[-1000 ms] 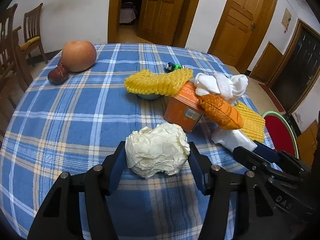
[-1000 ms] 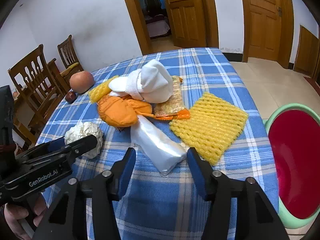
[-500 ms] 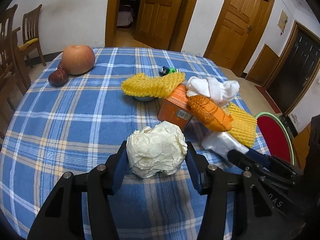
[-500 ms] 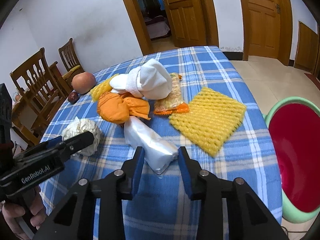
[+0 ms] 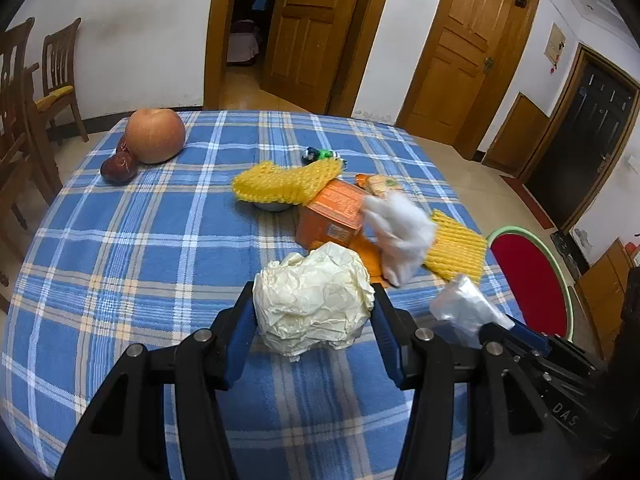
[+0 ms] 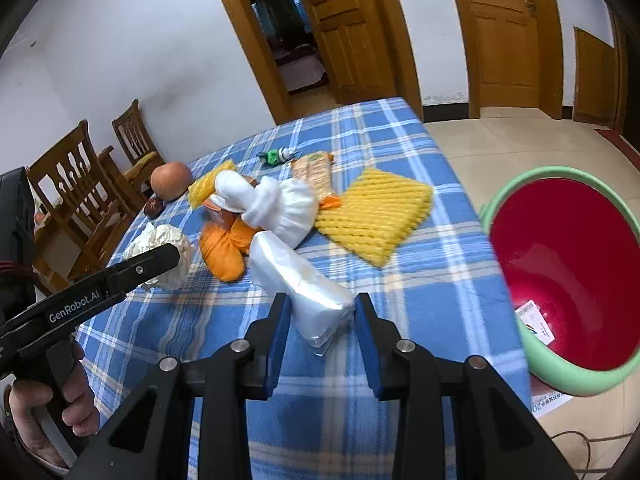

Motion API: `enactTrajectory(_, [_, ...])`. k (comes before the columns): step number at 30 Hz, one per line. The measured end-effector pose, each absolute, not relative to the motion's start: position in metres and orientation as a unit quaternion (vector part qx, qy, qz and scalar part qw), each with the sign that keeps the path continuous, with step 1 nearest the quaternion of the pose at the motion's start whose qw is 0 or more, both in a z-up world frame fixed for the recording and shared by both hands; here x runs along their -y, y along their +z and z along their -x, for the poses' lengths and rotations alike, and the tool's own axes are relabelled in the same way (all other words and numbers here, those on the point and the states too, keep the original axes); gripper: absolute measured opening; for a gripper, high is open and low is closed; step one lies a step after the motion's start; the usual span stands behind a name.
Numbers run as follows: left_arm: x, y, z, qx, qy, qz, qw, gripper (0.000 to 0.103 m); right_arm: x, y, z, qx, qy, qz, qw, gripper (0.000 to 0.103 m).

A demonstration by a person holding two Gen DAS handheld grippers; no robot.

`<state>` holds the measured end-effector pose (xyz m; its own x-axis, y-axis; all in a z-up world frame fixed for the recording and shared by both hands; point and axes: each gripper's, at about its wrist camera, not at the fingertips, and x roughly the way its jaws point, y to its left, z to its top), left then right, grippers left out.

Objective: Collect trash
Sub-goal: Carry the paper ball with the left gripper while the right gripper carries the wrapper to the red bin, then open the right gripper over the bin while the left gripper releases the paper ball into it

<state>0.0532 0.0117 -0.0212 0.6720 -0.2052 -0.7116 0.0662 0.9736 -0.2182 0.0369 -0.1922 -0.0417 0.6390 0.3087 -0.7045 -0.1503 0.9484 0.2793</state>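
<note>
Nearest to us, our left gripper (image 5: 314, 320) is clamped on the crumpled paper ball (image 5: 314, 300), both pads pressed into its sides, the ball held just above the checked tablecloth (image 5: 140, 240). Our right gripper (image 6: 320, 316) has just been closing and now pinches the near end of the clear plastic packet (image 6: 300, 276), whose long axis runs away from the jaws toward the pile of scraps. The move ahead, as we judge it, turns on the bin (image 6: 560, 272): its red inside and green rim stand off the table's edge, on the right hand's side, so the right gripper is nearer and the left must cross over. Farther out lie the white sock (image 6: 280, 208), orange pouch (image 6: 224, 248) and yellow foam net (image 6: 376, 216). We read "GenRobot.AI" on the left gripper's body; the orange box (image 5: 336, 216) carries a label too small to read.
</note>
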Motion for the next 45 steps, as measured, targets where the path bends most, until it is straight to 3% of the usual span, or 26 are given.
enactTrajectory(20, [0.031,0.002,-0.046,-0.383,-0.123,0.071,0.913,0.055,0.252,-0.021,-0.008,-0.370,0.068,-0.138,0.916,0.036])
enactTrajectory(45, [0.151,-0.005,-0.070,-0.406,-0.213,0.005,0.889,0.055,0.357,-0.031,0.010,-0.359,-0.065,-0.178,0.914,0.036])
